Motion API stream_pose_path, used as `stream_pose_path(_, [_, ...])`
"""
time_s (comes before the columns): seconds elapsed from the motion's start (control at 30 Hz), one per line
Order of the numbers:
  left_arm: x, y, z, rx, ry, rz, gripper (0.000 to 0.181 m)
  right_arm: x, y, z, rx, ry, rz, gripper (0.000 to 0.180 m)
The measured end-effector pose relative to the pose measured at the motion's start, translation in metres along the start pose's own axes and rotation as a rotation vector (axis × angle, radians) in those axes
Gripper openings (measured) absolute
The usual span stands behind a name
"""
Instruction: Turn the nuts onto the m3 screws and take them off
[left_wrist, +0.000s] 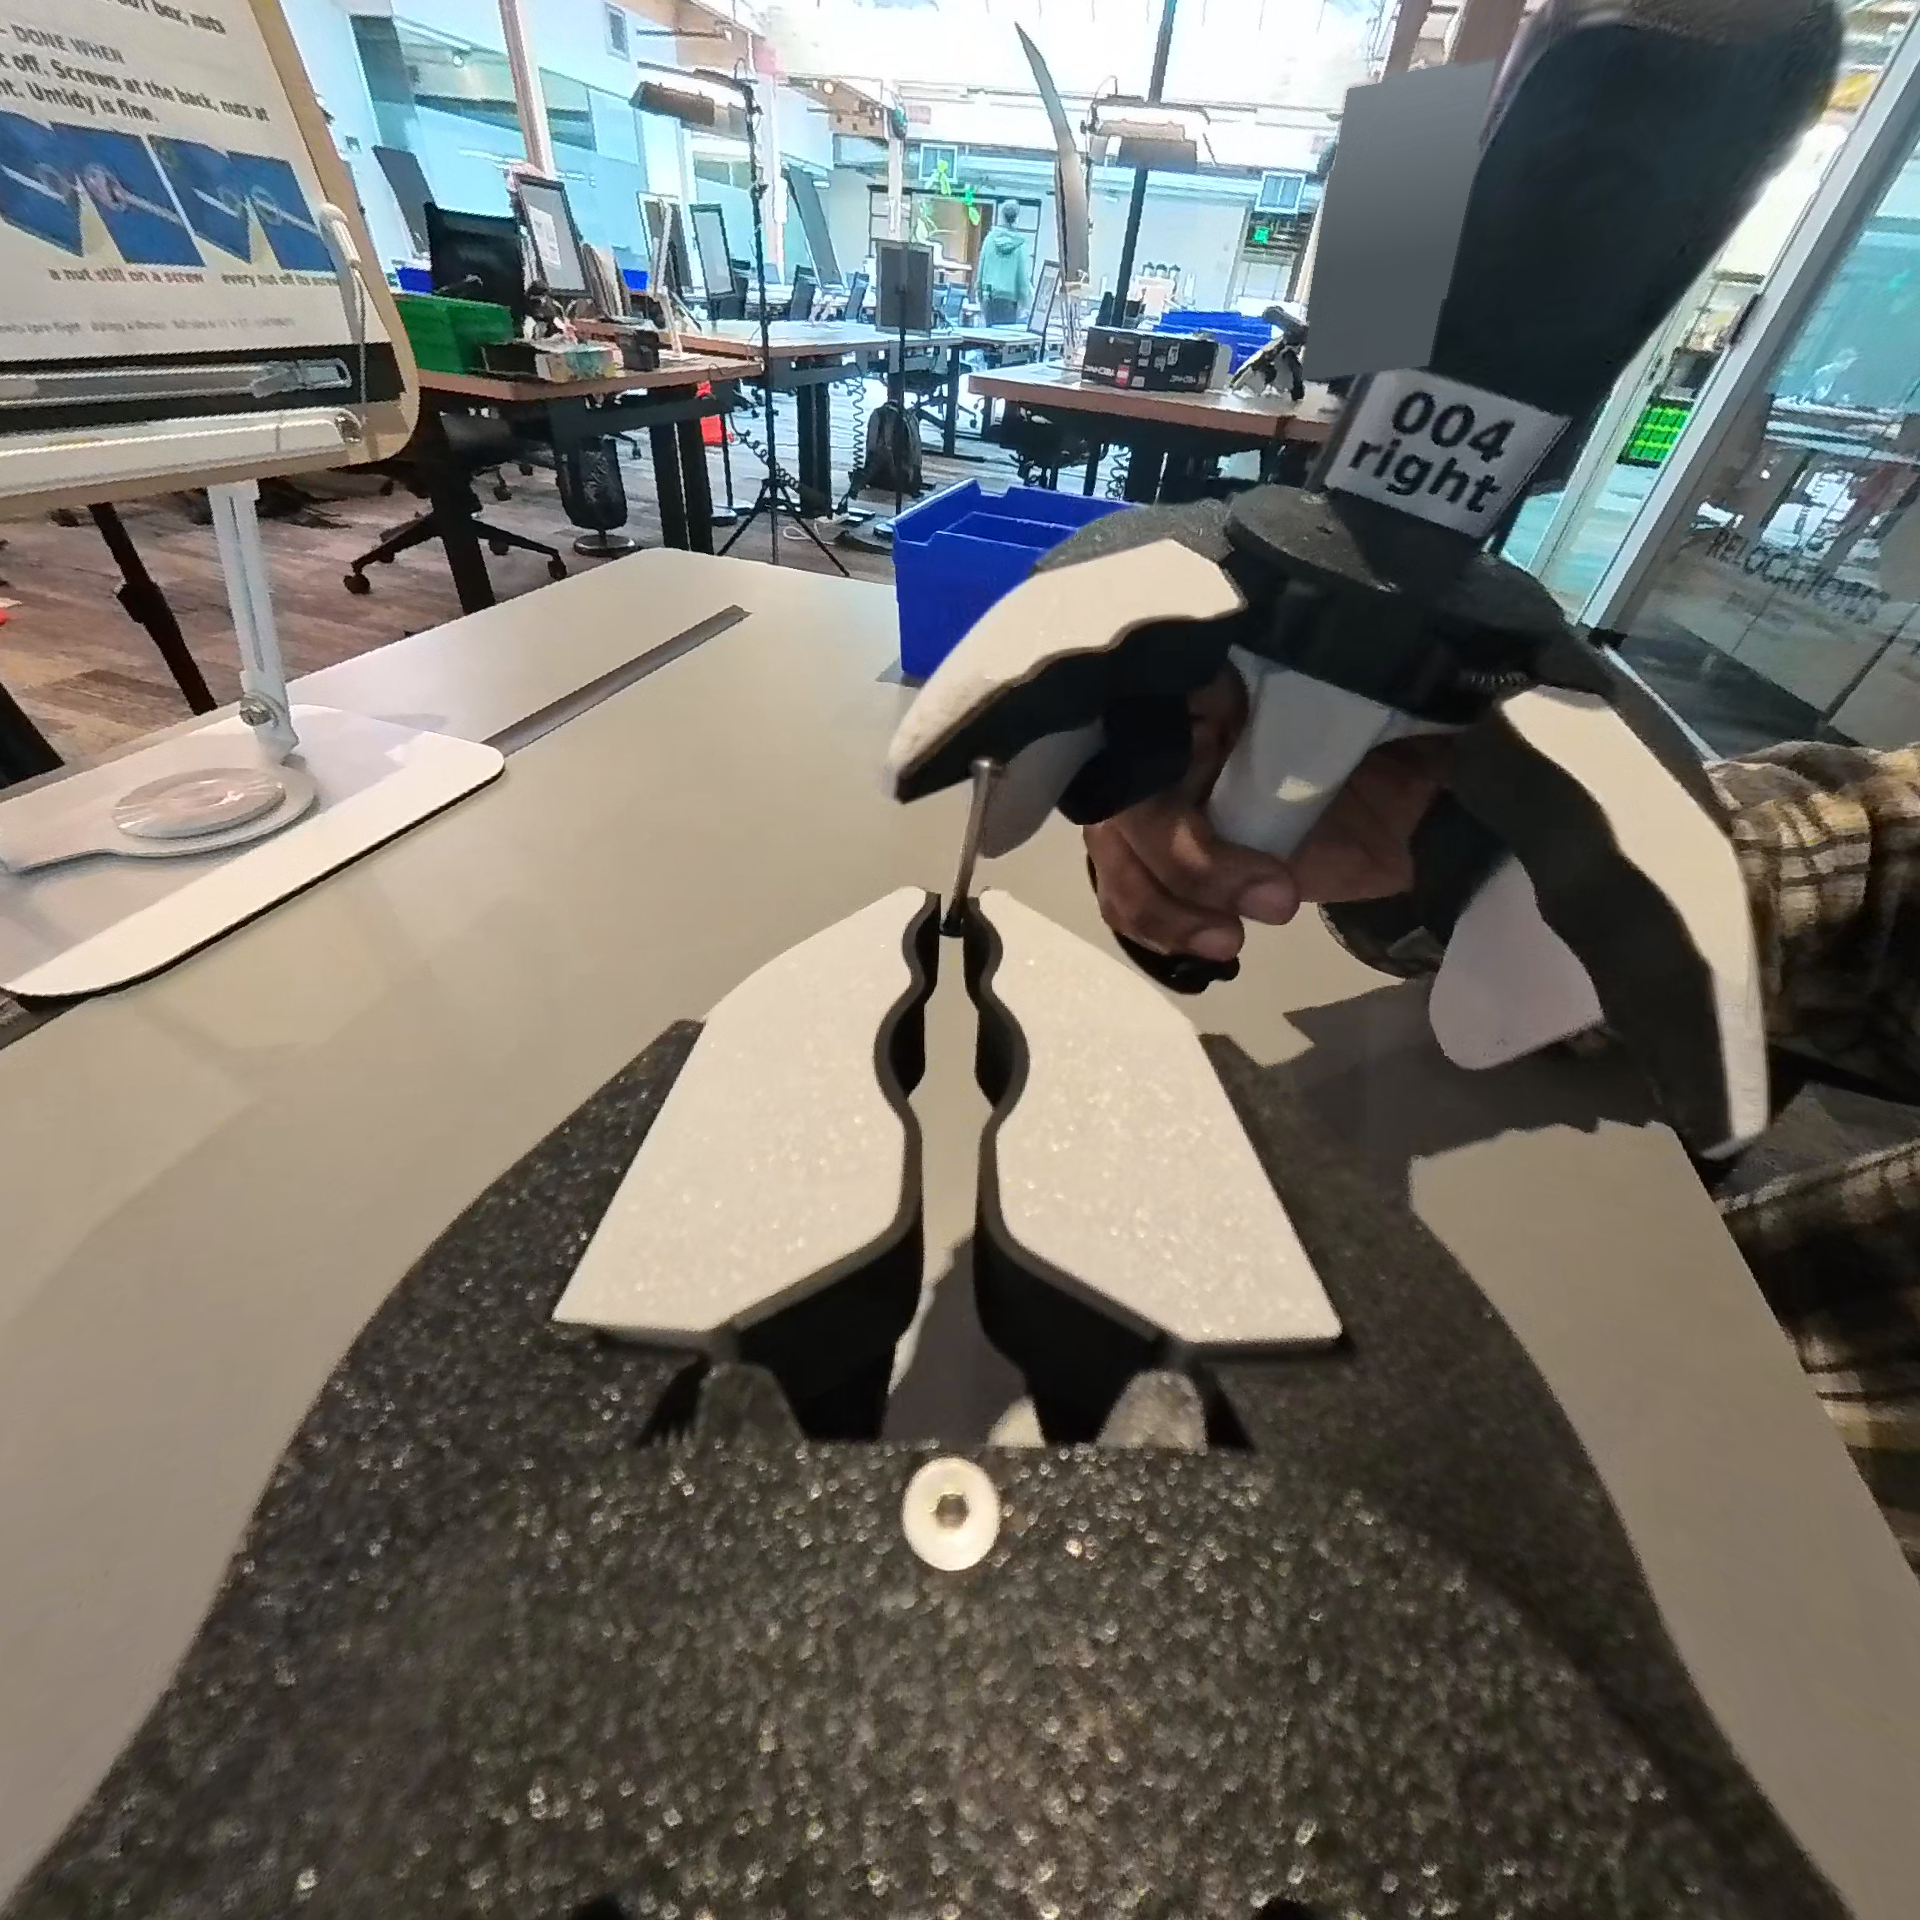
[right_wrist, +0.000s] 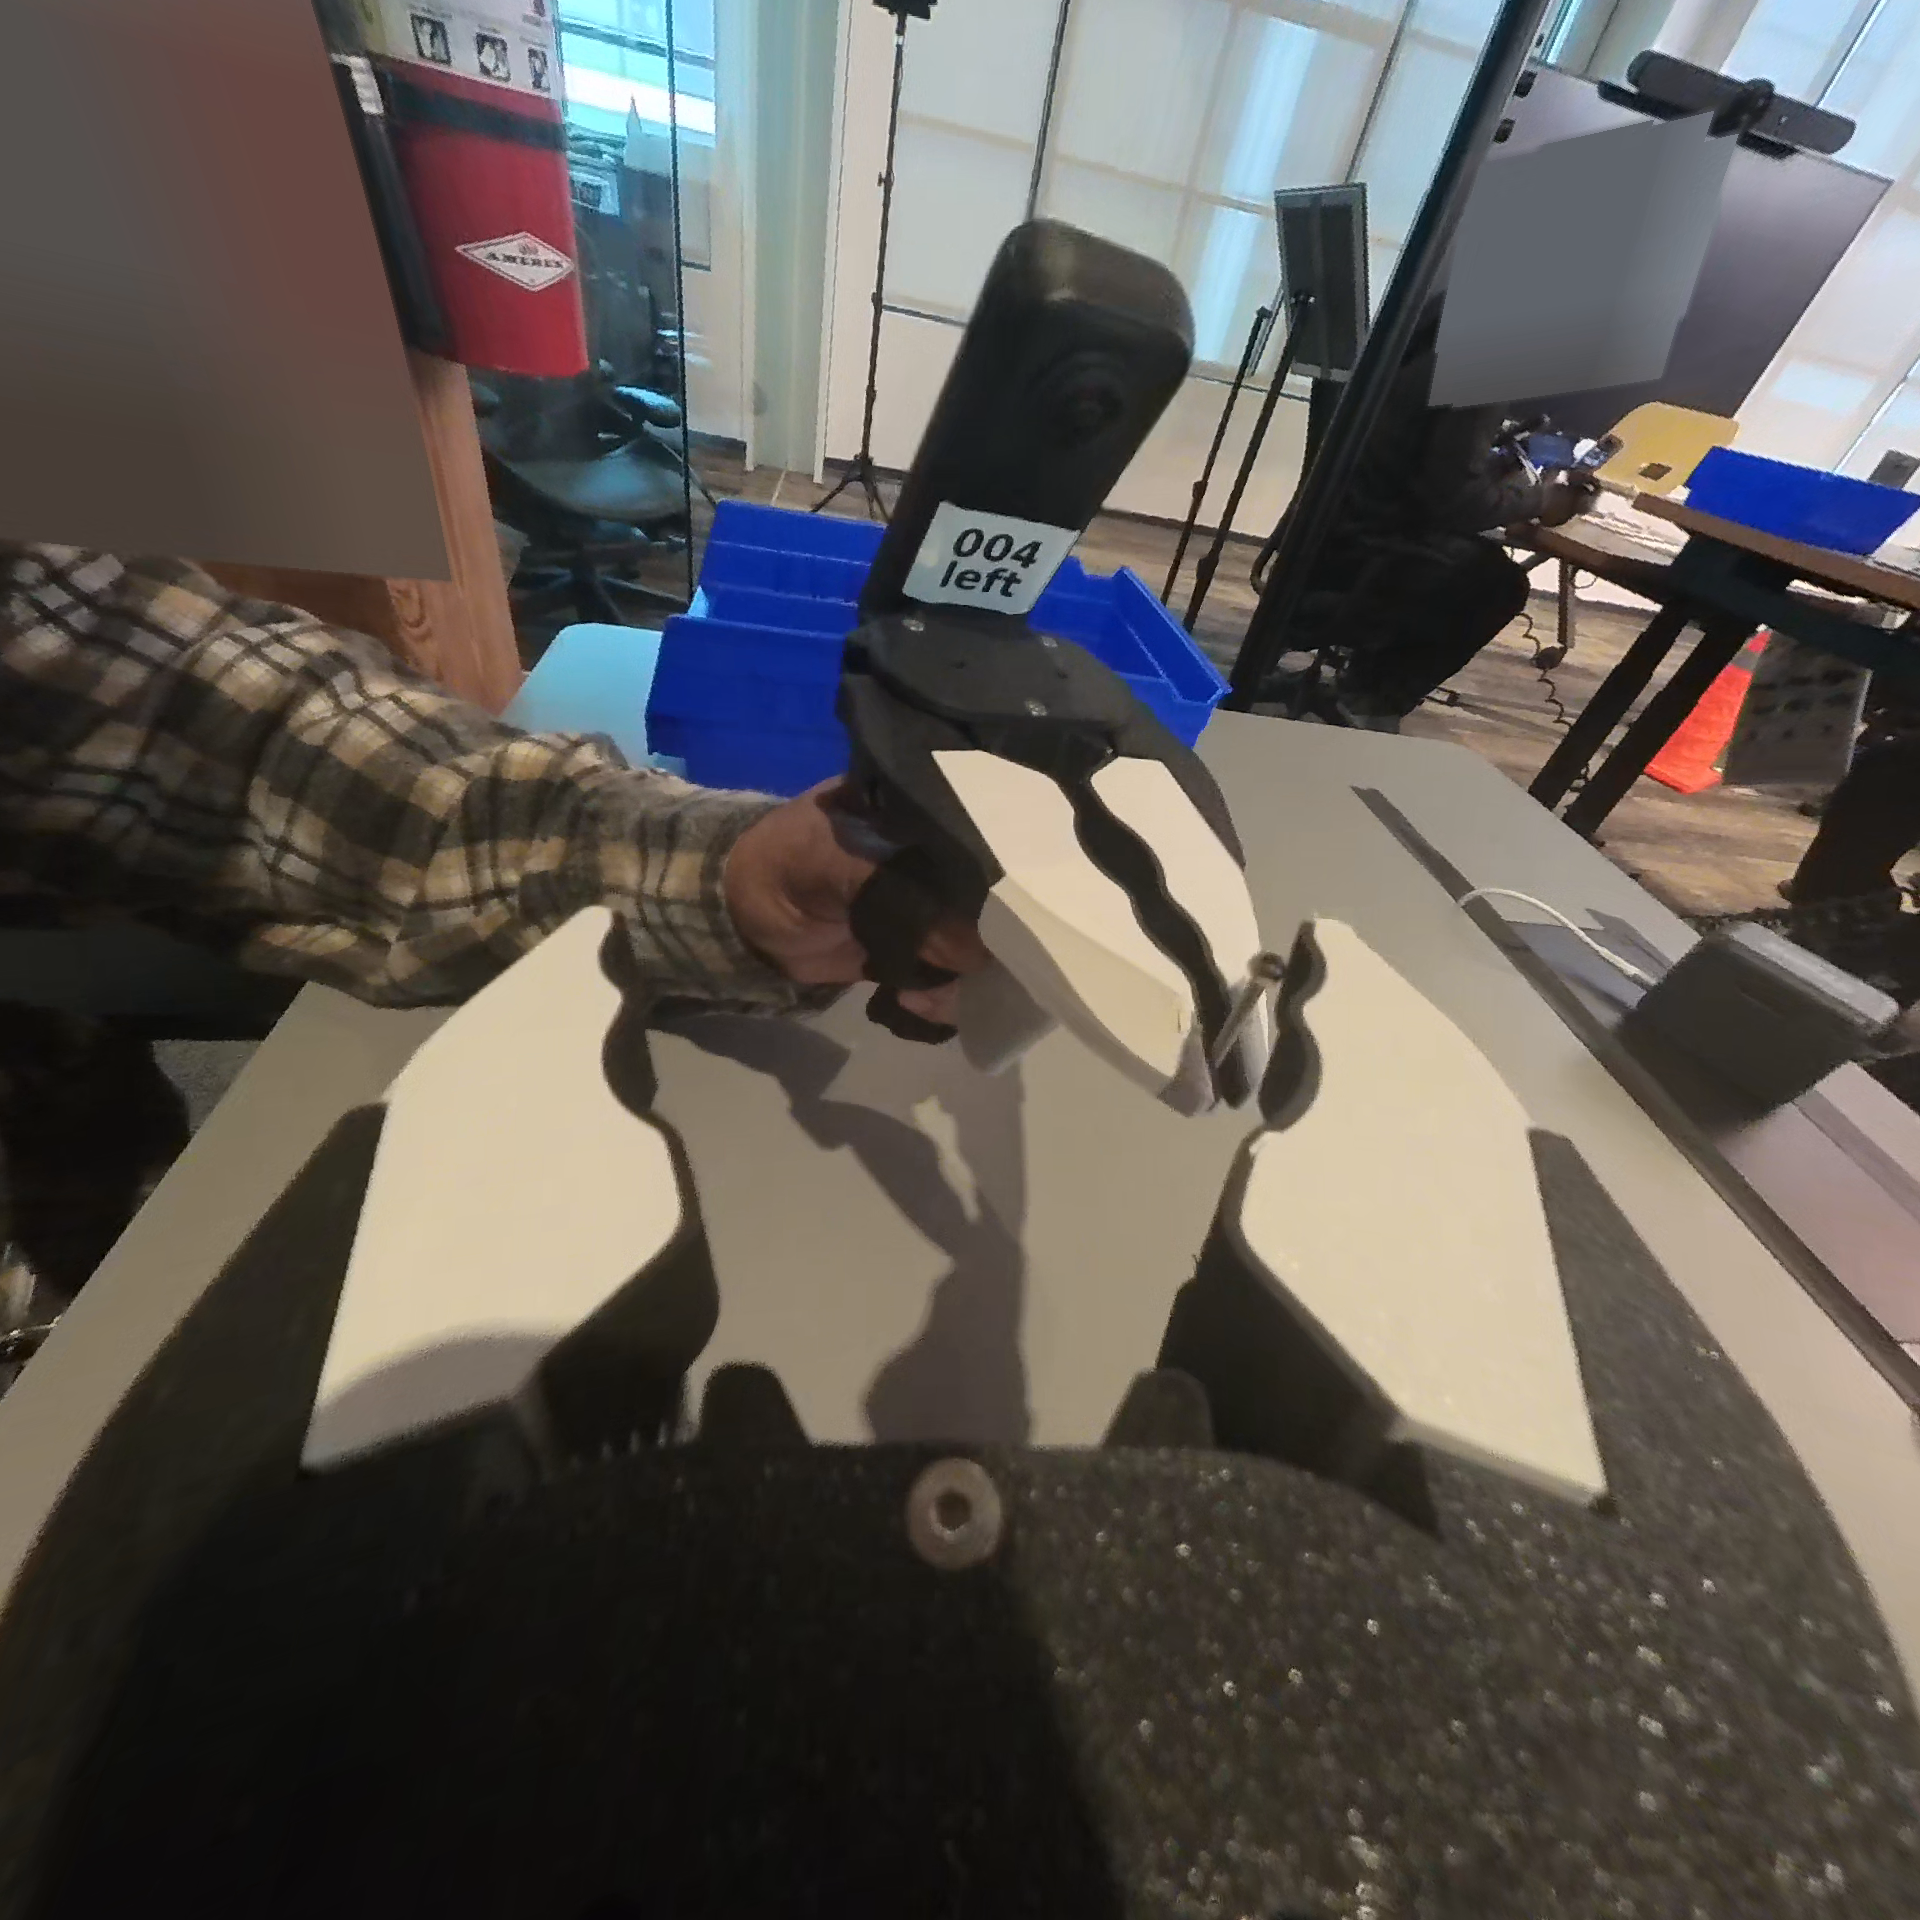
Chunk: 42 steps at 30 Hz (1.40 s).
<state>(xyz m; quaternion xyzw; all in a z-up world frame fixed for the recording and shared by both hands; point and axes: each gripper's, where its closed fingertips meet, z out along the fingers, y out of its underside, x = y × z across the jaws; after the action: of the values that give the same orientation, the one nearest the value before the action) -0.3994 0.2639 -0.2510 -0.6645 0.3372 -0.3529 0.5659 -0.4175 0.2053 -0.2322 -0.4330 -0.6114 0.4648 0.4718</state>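
While the screw (left_wrist: 964, 844) stands nearly upright between the two tools, its lower end sits pinched at the very tips of the left gripper (left_wrist: 951, 920), whose fingers (left_wrist: 790, 1101) are drawn almost together on it, leaving only a narrow wavy slot behind the tips. Its upper end meets the underside of one finger (left_wrist: 1060, 675) of the right gripper (right_wrist: 951, 997); from the right wrist view that gripper's fingers (right_wrist: 520, 1143) stand wide apart, clamping nothing, with the screw (right_wrist: 1242, 1013) just beside the inner edge of the far finger. Whether a nut is on the thread cannot be told; a dark spot at the left tips may be one, but it is too small to settle.

The step in hand appears to be turning the screw, or a nut on it, by brushing it with the open finger. To do this well, the left grip should stay firm and low so the shaft does not tilt, and the right finger should stroke across the top lightly, since side pressure would likely lever the screw out of the tips. Both tools hang over the grey table (left_wrist: 416, 1039), with a blue bin (left_wrist: 966, 582) beyond the fingertips and a hand (left_wrist: 1195, 873) on the right handle.
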Motion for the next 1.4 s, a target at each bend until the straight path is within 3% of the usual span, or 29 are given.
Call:
stream_pose_path(0.53, [0.002,-0.004,-0.002,0.025,0.022,-0.018,0.004,0.002,-0.005,-0.013,0.050,0.028,0.019,0.111])
stream_pose_path(0.87, [0.028,0.004,0.007,0.013,0.198,-0.013,0.004,0.022,-0.008,-0.031,0.109,0.059,0.035,0.064])
stream_pose_path(1.03, [0.037,0.009,0.010,-0.005,0.258,-0.010,0.004,0.015,0.000,-0.030,0.109,-0.085,0.100,0.041])
stream_pose_path(1.4, [0.047,0.008,0.010,0.000,0.312,0.019,0.004,0.006,0.001,-0.029,0.104,-0.228,0.102,0.020])
